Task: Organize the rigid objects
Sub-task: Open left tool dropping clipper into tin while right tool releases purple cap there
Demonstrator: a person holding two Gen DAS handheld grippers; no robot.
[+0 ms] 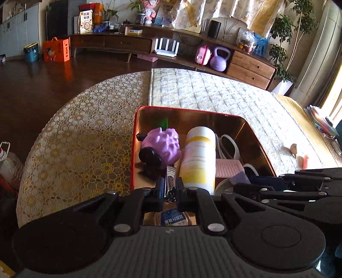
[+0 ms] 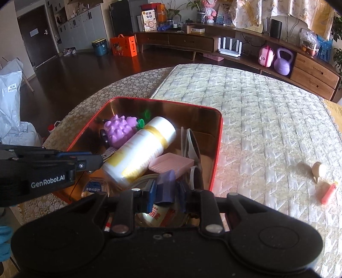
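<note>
Daylight is falling across a dark glossy wooden floor (image 2: pixel 70 74). Beyond the fingers, a long low wooden cabinet (image 2: pixel 192 40) is lining the far wall, with patterned curtains (image 1: pixel 224 10) hanging above it.

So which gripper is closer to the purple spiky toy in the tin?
Left. The left gripper, shut on a small metal piece, sits just short of the purple spiky toy. The right gripper holds a purple block beyond the white bottle.

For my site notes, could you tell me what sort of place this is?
Most likely a home living room: a long wooden TV cabinet holding a router and a kettlebell, with potted plants and a cloth-covered table.
</note>
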